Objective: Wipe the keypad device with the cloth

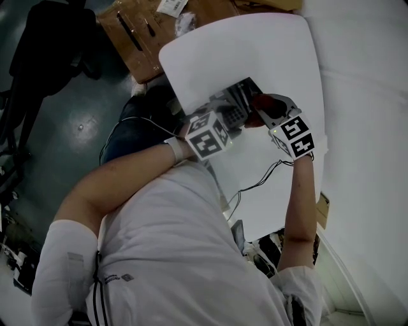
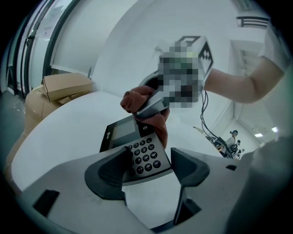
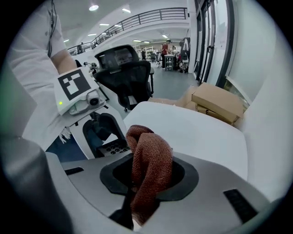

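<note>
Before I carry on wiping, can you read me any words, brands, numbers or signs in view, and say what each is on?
No text is readable.
Keypad device: a small logo beside the screen, too small to read; key markings are blurred.
Marker cubes: black-and-white square patterns only, no words.
Shirt logo: small print, too blurred to read.
Box label: too small to read.

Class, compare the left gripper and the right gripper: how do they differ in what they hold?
The left gripper grips the rigid keypad device; the right gripper pinches the soft reddish cloth. The left jaws stand wider apart, the right jaws closer together. Both are shut on something.
</note>
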Demonstrator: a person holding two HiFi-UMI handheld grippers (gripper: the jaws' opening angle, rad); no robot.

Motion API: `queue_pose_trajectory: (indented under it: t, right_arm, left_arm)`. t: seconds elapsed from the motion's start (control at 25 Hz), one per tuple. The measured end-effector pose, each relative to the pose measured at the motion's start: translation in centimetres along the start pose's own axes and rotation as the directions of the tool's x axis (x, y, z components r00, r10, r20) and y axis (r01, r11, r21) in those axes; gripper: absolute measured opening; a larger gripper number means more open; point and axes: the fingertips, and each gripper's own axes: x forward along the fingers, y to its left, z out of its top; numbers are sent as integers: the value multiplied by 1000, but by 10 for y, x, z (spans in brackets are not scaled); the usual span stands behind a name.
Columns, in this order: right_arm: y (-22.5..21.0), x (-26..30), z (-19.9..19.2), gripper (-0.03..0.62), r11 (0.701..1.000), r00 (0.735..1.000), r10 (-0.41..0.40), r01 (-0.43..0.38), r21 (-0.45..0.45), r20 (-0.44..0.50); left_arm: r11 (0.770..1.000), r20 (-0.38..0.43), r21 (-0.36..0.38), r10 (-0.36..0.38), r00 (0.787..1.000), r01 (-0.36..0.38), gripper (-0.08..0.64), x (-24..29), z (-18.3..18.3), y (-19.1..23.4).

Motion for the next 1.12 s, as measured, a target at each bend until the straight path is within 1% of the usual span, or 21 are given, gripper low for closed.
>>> queue_pose_trajectory:
  t: [0.16, 0.28, 0.36, 0.44, 0.56, 0.8, 0.96, 1.12]
  right_arm:
    - [20, -1, 0, 104, 998, 999, 45, -45, -40, -2]
    - [27, 2, -1, 104, 995, 996, 83, -85, -47, -31]
    - [26, 6, -3, 104, 993, 992, 110, -112, -25, -69]
    - [24, 11, -5, 104, 990, 983, 142, -140, 21, -116]
    - [23, 20, -7, 103, 983, 963, 183, -176, 49, -198]
    - [26, 34, -10, 103, 971, 912, 236, -238, 35, -334]
    - [26, 41, -9, 101, 964, 884, 255, -262, 38, -391]
    - [26, 50, -9, 101, 956, 865, 285, -286, 60, -414]
  left_arm:
    - [1000, 18, 4, -8, 1000, 8, 298, 0, 2, -1]
    - [1000, 20, 4, -9, 1000, 9, 298, 0, 2, -1]
    - [1000, 20, 4, -7, 1000, 7, 298, 0, 2, 0]
    - [1000, 23, 5, -8, 1000, 8, 298, 0, 2, 0]
    - [1000, 26, 5, -11, 1000, 11, 299, 1, 1, 2]
    - [1000, 33, 6, -15, 999, 15, 298, 2, 0, 2]
    - [1000, 40, 7, -17, 999, 17, 298, 0, 1, 1]
    - [1000, 42, 6, -18, 999, 18, 298, 0, 0, 0]
